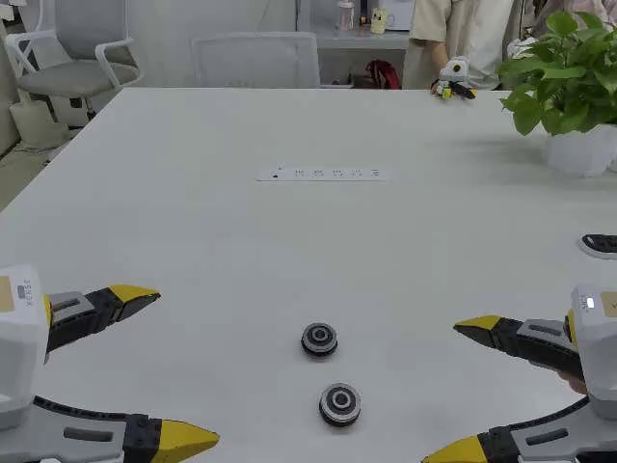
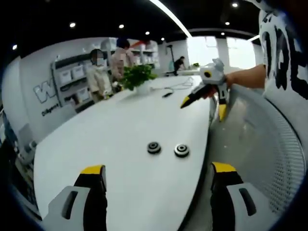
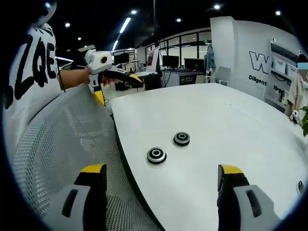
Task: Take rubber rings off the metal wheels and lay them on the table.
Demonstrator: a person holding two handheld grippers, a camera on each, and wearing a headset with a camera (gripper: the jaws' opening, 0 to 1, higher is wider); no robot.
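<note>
The left tongs (image 1: 166, 367) and right tongs (image 1: 461, 389) are gaping wide — holding nothing — over the near edge of the table (image 1: 241, 241). Between them a far wheel (image 1: 319, 339) and a near wheel (image 1: 339, 404) are lying flat, close together, each wearing a black rubber ring (image 1: 306, 340) around a silvery hub.

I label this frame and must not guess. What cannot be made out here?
Near wheel, far wheel: too small in all views to tell rubber from metal.
Dark object, head view: cut off by the right edge.
White strip, head view: markings too small to read.
</note>
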